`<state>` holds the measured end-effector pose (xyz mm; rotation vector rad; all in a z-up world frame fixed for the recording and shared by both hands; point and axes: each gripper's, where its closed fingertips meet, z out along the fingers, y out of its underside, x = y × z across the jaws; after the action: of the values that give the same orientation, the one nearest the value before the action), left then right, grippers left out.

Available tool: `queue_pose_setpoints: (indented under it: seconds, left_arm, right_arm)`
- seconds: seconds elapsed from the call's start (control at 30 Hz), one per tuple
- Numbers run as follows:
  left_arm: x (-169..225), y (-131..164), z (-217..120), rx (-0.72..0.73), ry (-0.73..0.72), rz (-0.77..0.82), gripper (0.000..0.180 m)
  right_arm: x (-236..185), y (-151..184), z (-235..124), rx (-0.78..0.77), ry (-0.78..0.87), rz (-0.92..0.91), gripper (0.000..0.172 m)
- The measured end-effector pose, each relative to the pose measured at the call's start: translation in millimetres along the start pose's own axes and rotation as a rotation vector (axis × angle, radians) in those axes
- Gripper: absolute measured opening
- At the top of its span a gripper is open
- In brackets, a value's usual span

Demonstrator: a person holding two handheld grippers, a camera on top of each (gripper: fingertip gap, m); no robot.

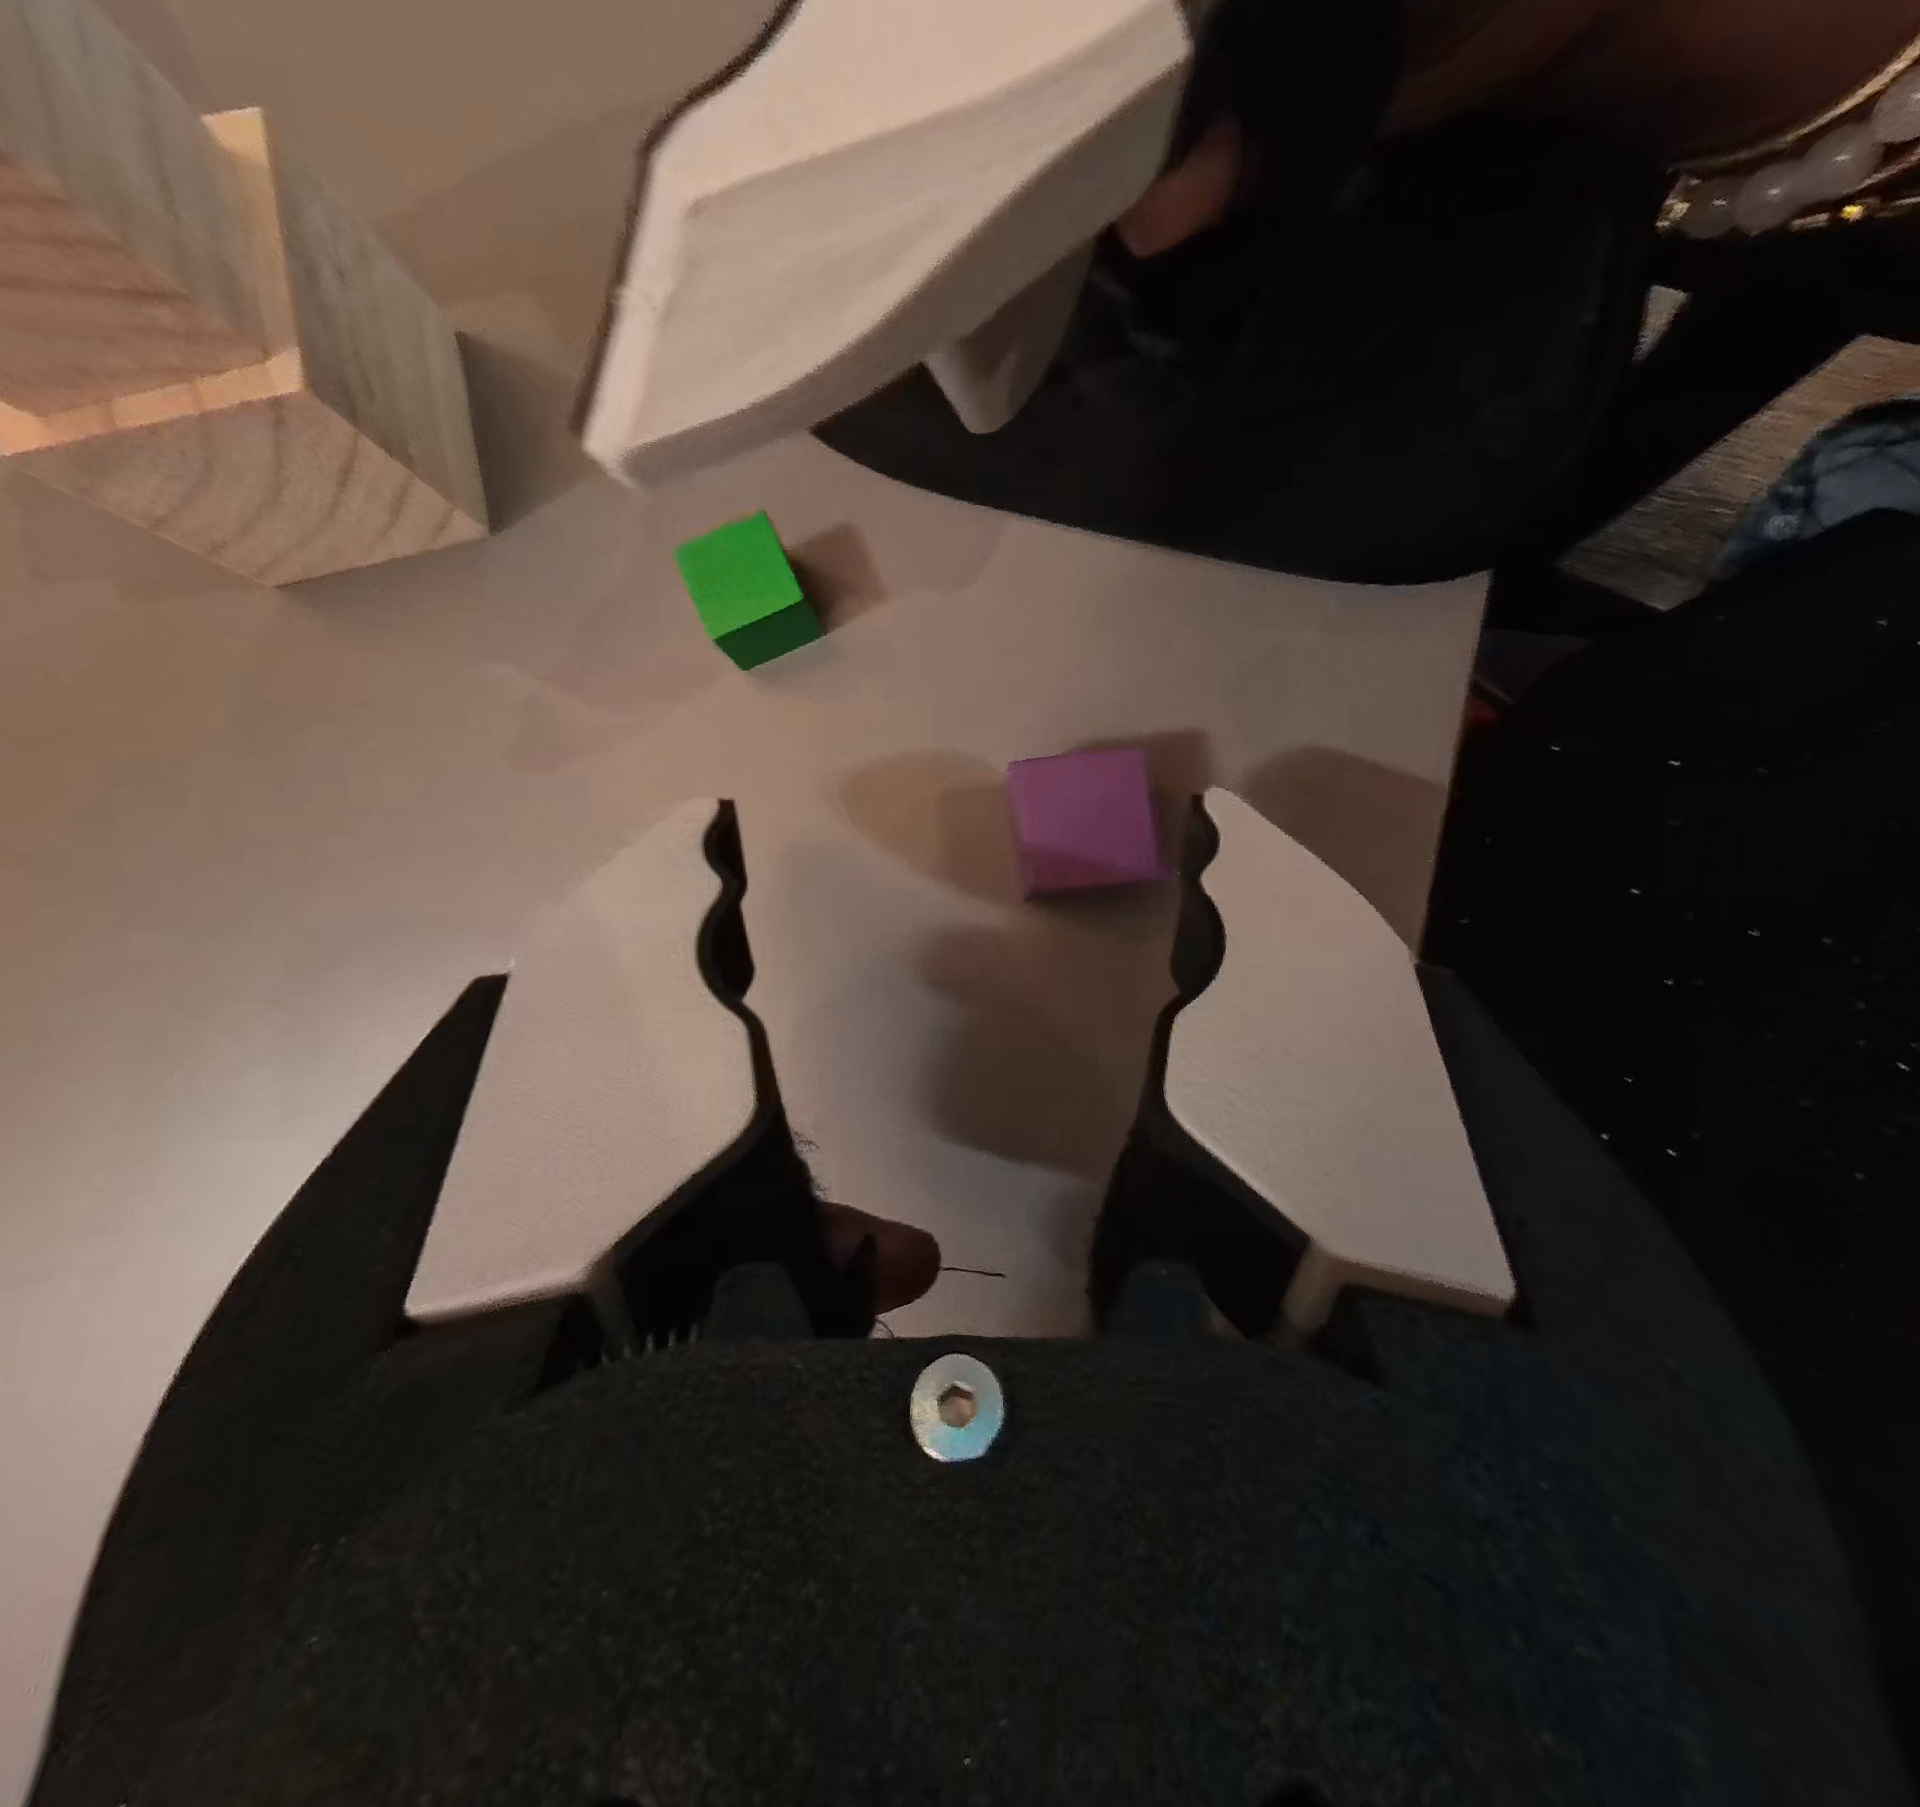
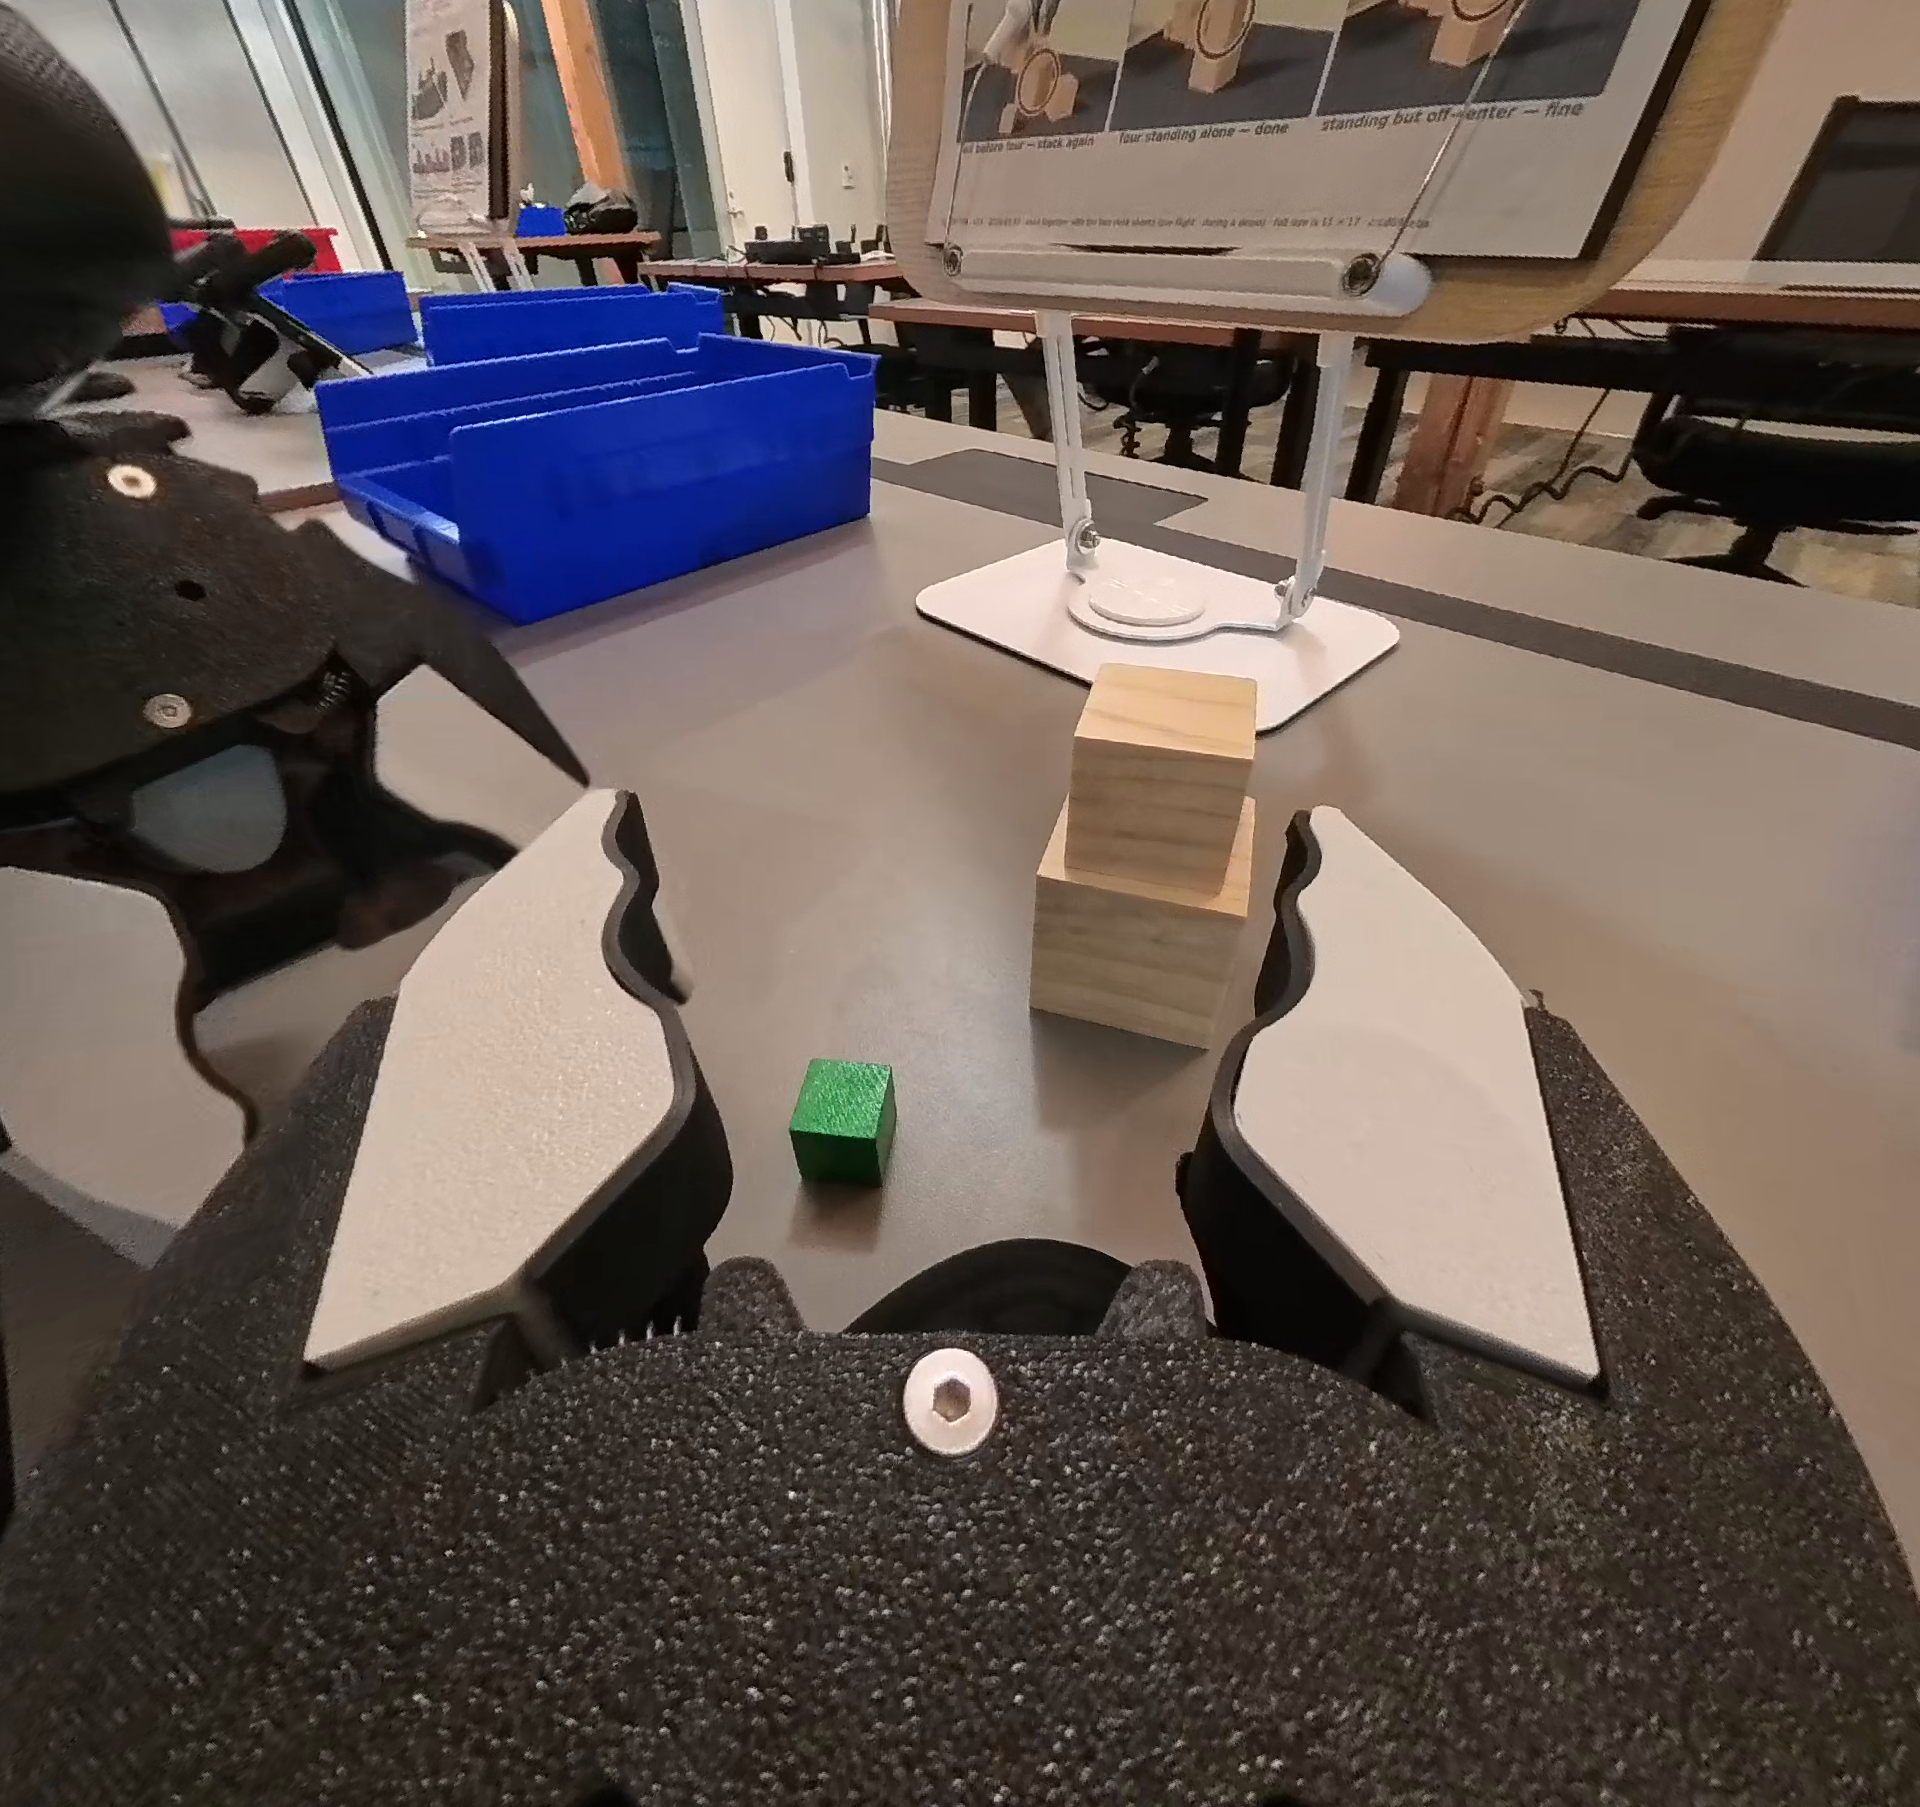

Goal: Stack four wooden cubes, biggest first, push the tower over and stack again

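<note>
Jaws of both grippers gape unladen; purple cube (image 1: 1086, 819) near table edge (image 1: 1455, 770).

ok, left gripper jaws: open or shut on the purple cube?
Open. The left gripper has its fingers wide apart; the purple cube sits between them by the right fingertip, with the left pad clear of it.

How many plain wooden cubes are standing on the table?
2, stacked: the larger bottom cube on the table, the smaller top cube upon it, off-centre, before the white stand base. Others may be hidden.
</note>
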<state>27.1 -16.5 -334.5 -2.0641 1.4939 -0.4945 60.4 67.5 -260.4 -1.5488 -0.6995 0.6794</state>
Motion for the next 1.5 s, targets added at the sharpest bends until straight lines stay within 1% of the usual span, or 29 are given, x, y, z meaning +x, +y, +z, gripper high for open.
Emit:
queue_pose_setpoints:
  seconds: [0.1, 0.23, 0.27, 0.3, 0.33, 0.43, 0.53, 0.6, 0.7, 0.8, 0.87, 1.0, 1.13, 1.3, 1.5]
  left_arm:
    - [8, 3, 3, -0.010, 0.029, 0.004, 0.068]
    - [14, 12, 13, -0.066, 0.041, 0.035, 0.054]
    - [16, 13, 14, -0.074, 0.051, 0.048, 0.048]
    - [19, 14, 15, -0.081, 0.064, 0.061, 0.036]
    - [20, 14, 15, -0.079, 0.072, 0.066, 0.028]
    - [22, 10, 11, -0.063, 0.119, 0.057, 0.028]
    - [9, 3, -3, -0.053, 0.097, 0.037, 0.028]
    - [-7, -3, -15, -0.059, 0.065, 0.019, 0.028]
    - [-36, -21, -35, -0.057, 0.010, -0.012, 0.028]
    - [-71, -44, -53, -0.055, -0.071, -0.046, 0.028]
    - [-90, -62, -58, -0.050, -0.100, -0.059, 0.028]
    - [-115, -93, -47, -0.068, -0.123, -0.076, 0.028]
    - [-125, -107, -26, -0.121, -0.118, -0.067, 0.028]
    - [-129, -108, -7, -0.186, -0.083, -0.065, 0.028]
    - [-133, -107, -3, -0.189, -0.100, -0.083, 0.028]
  right_arm:
    - [0, 0, 0, -0.002, 0.001, -0.003, 0.112]
    - [0, 0, 0, -0.003, 0.002, -0.006, 0.112]
    - [0, 0, 0, -0.003, 0.002, -0.006, 0.112]
    - [0, 0, 0, -0.003, 0.002, -0.006, 0.112]
    - [0, 0, 0, -0.003, 0.002, -0.006, 0.112]
    - [0, 0, 0, -0.002, 0.001, -0.005, 0.111]
    - [0, 0, 0, -0.001, 0.001, -0.004, 0.111]
    - [0, 0, 0, -0.001, -0.001, -0.003, 0.111]
    - [0, 0, 0, -0.001, -0.002, -0.001, 0.110]
    - [0, 0, 0, 0.003, -0.004, 0.001, 0.110]
    - [-1, 0, 0, 0.002, -0.006, 0.001, 0.110]
    - [0, 0, 0, -0.001, -0.005, 0.000, 0.110]
    - [0, 0, 0, 0.003, -0.007, 0.013, 0.110]
    - [1, 0, -1, 0.006, -0.007, 0.015, 0.109]
    - [0, 0, 0, 0.000, -0.007, 0.008, 0.109]
